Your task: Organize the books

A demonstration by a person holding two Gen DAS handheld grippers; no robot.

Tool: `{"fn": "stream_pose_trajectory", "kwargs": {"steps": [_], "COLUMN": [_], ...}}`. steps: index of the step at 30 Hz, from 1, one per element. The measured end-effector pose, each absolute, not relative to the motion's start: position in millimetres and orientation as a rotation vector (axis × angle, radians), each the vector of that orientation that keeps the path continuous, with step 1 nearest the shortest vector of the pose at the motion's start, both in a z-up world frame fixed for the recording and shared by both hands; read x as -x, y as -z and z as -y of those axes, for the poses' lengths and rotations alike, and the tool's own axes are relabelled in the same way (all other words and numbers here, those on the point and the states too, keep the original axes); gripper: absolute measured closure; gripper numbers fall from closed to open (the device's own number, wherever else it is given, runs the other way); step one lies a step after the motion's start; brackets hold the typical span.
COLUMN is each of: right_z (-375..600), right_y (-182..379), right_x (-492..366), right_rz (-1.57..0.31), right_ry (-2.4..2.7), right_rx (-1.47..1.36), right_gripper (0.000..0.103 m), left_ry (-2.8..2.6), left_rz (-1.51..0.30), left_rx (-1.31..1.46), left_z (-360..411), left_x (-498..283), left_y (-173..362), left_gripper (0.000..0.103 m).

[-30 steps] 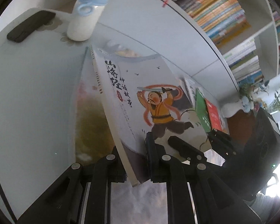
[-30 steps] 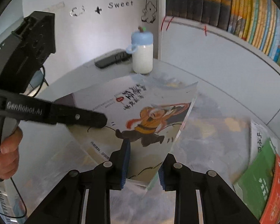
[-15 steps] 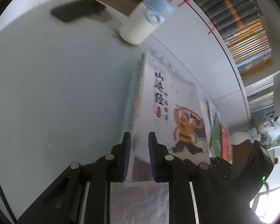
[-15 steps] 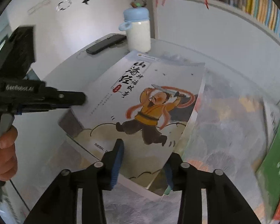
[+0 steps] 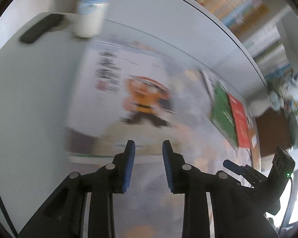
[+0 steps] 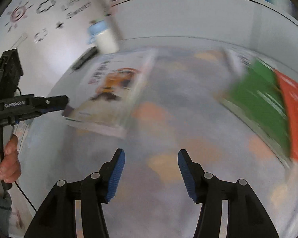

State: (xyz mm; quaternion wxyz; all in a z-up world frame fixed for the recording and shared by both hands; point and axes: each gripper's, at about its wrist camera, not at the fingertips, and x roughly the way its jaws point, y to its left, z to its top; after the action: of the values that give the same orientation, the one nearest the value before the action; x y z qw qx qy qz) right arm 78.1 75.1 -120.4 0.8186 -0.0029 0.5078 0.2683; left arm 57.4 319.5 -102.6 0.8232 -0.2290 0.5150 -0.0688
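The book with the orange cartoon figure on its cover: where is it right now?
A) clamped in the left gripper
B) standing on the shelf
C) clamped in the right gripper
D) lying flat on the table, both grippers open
D: the book lies flat on the table, with the right gripper and left gripper both open and empty.

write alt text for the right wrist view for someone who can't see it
The right hand-held gripper hangs open and empty over a table, blurred by motion. An illustrated book lies flat ahead left, near the left hand-held gripper; green and red books lie at right.
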Motion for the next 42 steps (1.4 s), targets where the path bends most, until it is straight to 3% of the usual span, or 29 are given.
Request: {"fn": "stream_pose_trajectory", "kwargs": {"steps": [23, 25, 26, 27, 30, 42], "right_z": [377, 401, 412, 417, 423, 394], "right_y": [113, 116, 120, 124, 136, 142], "right_x": [-66, -79, -89, -97, -121, -134], "right_rz": [-1.015, -0.994, -0.996, -0.999, -1.022, -1.048], "right_ry": [0.012, 0.020, 0.008, -0.005, -0.021, -0.169], "right_rx": [-0.342, -0.349, -0.356, -0.359, -0.345, -0.203], "right_gripper": [0.049, 0.049, 0.052, 0.061, 0.066, 0.066], "left_ry": [0.612, 0.622, 0.629, 0.632, 0.634, 0.641], "left_rz": [-1.269, -1.276, -1.282, -1.287, -1.310, -1.392], "left_rx": [0.338, 0.328, 0.323, 0.321, 0.312, 0.317], "left_z": [111, 133, 145, 154, 171, 176], "left_x": [-117, -123, -126, -128, -134, -131], "left_y": [107, 110, 113, 116, 123, 147], "left_gripper": [0.074, 0.074, 0.074, 0.074, 0.074, 0.074]}}
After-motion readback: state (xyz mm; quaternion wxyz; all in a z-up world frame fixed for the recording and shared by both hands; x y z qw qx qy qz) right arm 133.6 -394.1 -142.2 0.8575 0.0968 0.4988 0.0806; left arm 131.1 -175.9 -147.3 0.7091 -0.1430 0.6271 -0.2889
